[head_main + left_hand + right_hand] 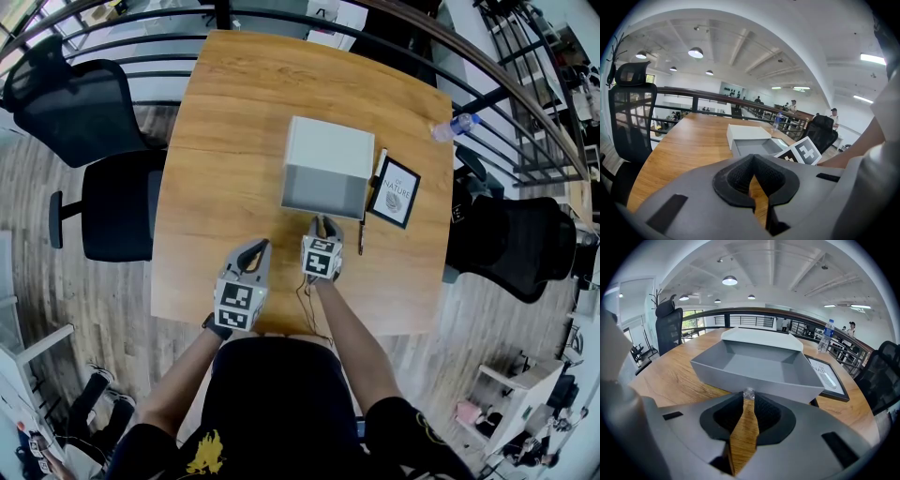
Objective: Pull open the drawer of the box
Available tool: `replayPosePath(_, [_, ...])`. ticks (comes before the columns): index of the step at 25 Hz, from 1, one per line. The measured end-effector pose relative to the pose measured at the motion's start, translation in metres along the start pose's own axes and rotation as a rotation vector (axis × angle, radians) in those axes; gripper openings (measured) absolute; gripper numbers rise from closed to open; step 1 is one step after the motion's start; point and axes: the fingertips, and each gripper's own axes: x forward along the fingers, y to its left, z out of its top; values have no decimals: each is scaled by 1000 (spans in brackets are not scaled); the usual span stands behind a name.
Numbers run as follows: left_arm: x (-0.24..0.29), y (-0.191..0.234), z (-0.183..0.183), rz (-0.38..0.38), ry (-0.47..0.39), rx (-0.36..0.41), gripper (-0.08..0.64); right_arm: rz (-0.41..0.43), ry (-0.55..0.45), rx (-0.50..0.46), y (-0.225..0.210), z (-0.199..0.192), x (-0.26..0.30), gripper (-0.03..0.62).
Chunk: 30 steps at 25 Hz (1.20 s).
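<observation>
Right gripper (pixel 748 398) clenched on clear knob (pixel 748 393) of grey drawer (pixel 757 365), drawer out of white box (pixel 330 148). Left gripper (pixel 752 160) closed, empty, before box.

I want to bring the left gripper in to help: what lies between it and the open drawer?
Only bare wooden table, as the head view shows: the left gripper sits short of the drawer with nothing between.
</observation>
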Motion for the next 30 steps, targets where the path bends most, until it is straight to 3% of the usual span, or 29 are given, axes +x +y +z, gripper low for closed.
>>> replayPosePath(30, [-14,0,-8,1,-2,-1,17,-12,-9,-26,-3,0,-4,69])
